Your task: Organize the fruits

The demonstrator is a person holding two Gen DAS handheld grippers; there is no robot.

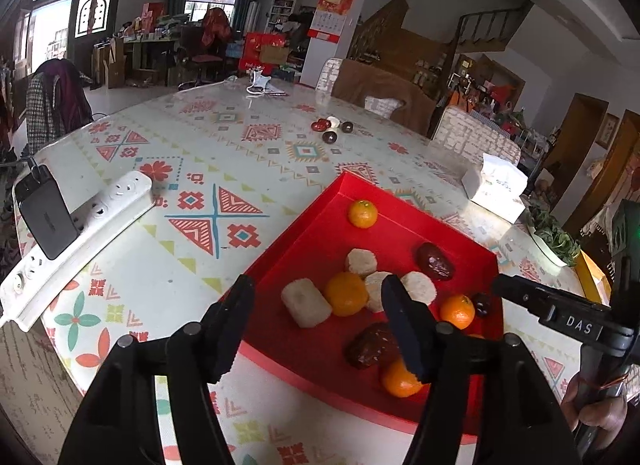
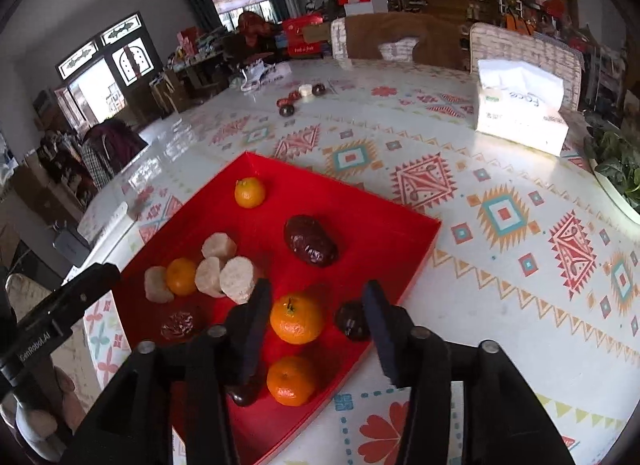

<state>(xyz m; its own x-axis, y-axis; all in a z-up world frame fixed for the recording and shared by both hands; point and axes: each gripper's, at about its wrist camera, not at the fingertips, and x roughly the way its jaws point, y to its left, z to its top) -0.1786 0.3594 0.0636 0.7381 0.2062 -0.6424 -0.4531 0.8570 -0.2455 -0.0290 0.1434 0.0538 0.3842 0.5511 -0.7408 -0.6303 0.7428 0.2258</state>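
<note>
A red tray (image 1: 304, 225) (image 2: 400, 233) on the patterned table holds several small oranges, dark red dates and pale cut chunks. My left gripper (image 1: 318, 285) hovers open over the tray's near side, above a pale chunk (image 1: 306, 302) and an orange (image 1: 346, 293), touching nothing. My right gripper (image 2: 317, 287) is open over the tray's near right corner. An orange (image 2: 296, 319) lies between its fingers with gaps on both sides, and a date (image 2: 352, 321) lies by the right finger. A second orange (image 2: 291, 380) lies nearer to me.
A white power strip (image 1: 80, 233) with a black charger lies at the table's left edge. A tissue box (image 1: 496, 189) (image 2: 520, 113) and a plant dish (image 2: 616, 169) stand to the right. Small dark and white items (image 2: 300, 95) sit far back. Chairs line the far side.
</note>
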